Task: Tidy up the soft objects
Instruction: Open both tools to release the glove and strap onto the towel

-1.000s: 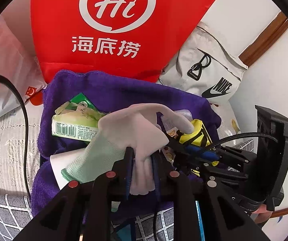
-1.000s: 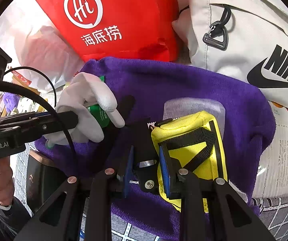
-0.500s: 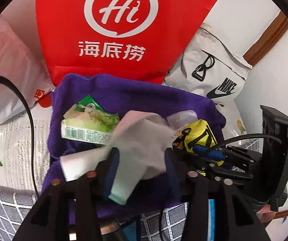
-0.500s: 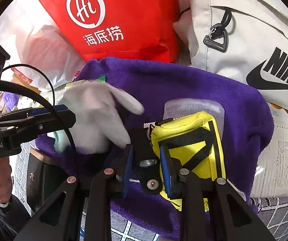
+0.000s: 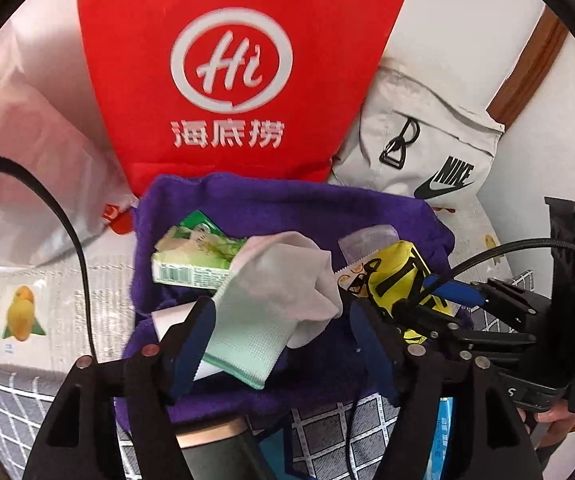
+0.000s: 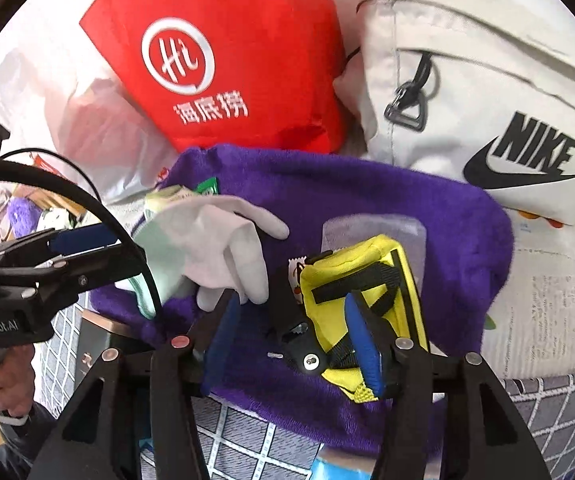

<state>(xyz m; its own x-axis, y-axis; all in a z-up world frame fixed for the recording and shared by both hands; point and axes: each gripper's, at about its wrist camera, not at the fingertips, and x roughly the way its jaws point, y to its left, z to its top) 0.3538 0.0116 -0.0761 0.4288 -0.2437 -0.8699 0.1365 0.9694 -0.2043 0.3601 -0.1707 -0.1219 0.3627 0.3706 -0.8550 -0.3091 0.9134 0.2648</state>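
A purple towel [image 5: 287,208] is spread out with soft things on it. A white glove with a pale green cuff [image 5: 283,280] lies loose on the towel, between the jaws of my left gripper [image 5: 283,344], which are opening; the pads do not press it. In the right wrist view the glove [image 6: 215,240] sits left of a yellow pouch with black straps [image 6: 351,264]. My right gripper [image 6: 291,340] is opening too, and the pouch's black buckle [image 6: 293,328] lies free between its jaws. A green tissue pack [image 5: 191,256] rests behind the glove.
A red bag with a white "Hi" logo [image 5: 231,60] and a white Nike bag [image 5: 427,160] stand behind the towel. A white plastic bag [image 5: 27,160] lies to the left. A clear pouch [image 6: 367,228] lies under the yellow one. A dark cup [image 5: 215,448] sits on grey checked cloth [image 5: 327,432].
The left gripper opened and let go of the glove, which dropped onto the towel. The right gripper opened off the black buckle. Both grippers rose a little.
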